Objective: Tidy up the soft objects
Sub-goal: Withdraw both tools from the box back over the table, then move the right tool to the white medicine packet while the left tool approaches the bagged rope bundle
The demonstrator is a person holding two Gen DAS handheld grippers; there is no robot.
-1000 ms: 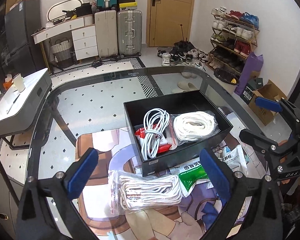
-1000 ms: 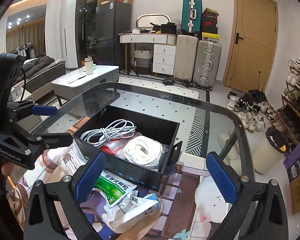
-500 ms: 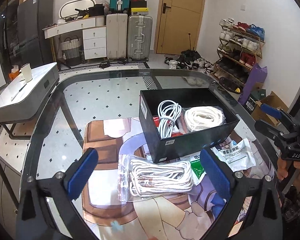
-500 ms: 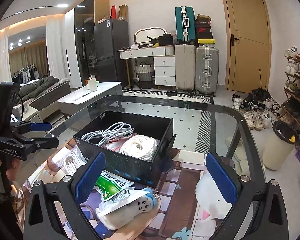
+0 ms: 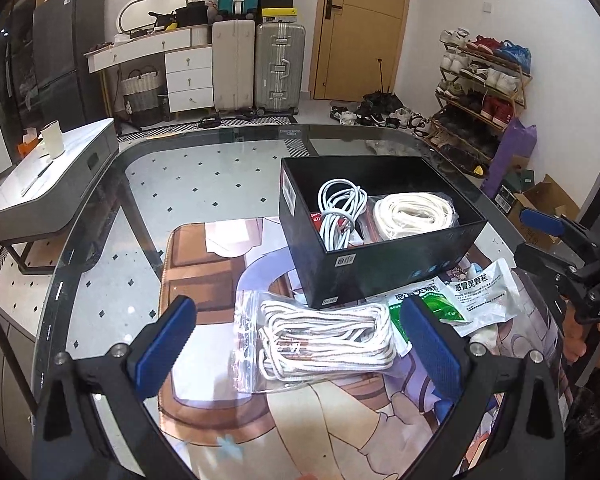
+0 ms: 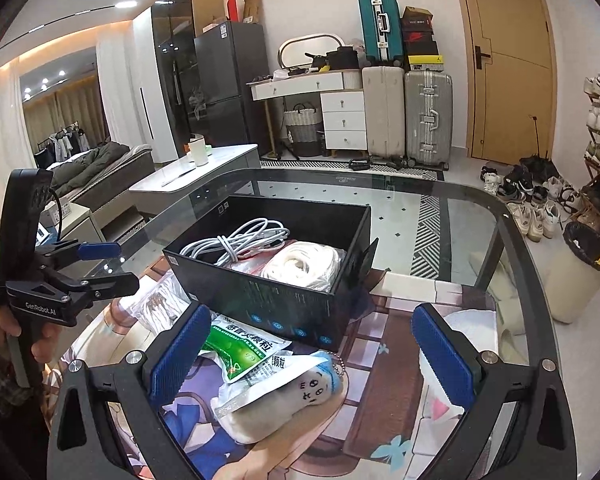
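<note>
A black box (image 5: 396, 268) (image 6: 260, 300) stands on the glass table, holding a white cable bundle (image 5: 338, 212) (image 6: 240, 240) and a bagged coil of white rope (image 5: 412, 210) (image 6: 304, 262). In front of it lies a clear bag of white cord (image 5: 324, 338) (image 6: 160, 300), framed by my open left gripper (image 5: 300, 354), which hovers above it. A green-and-white medicine packet (image 5: 432, 304) (image 6: 240, 344) and a white packet (image 5: 480, 296) lie beside it. A small white plush toy (image 6: 288, 396) lies between the fingers of my open right gripper (image 6: 314, 354), untouched.
A printed mat (image 5: 204, 272) covers the near part of the glass table (image 5: 112, 240). The other hand-held gripper shows at the right edge (image 5: 568, 264) and at the left edge (image 6: 60, 276). Suitcases, a desk and a shoe rack stand beyond the table.
Both grippers have drawn back and risen from the box, so the table looks farther off. The cord bag, packets and plush toy lie where they were.
</note>
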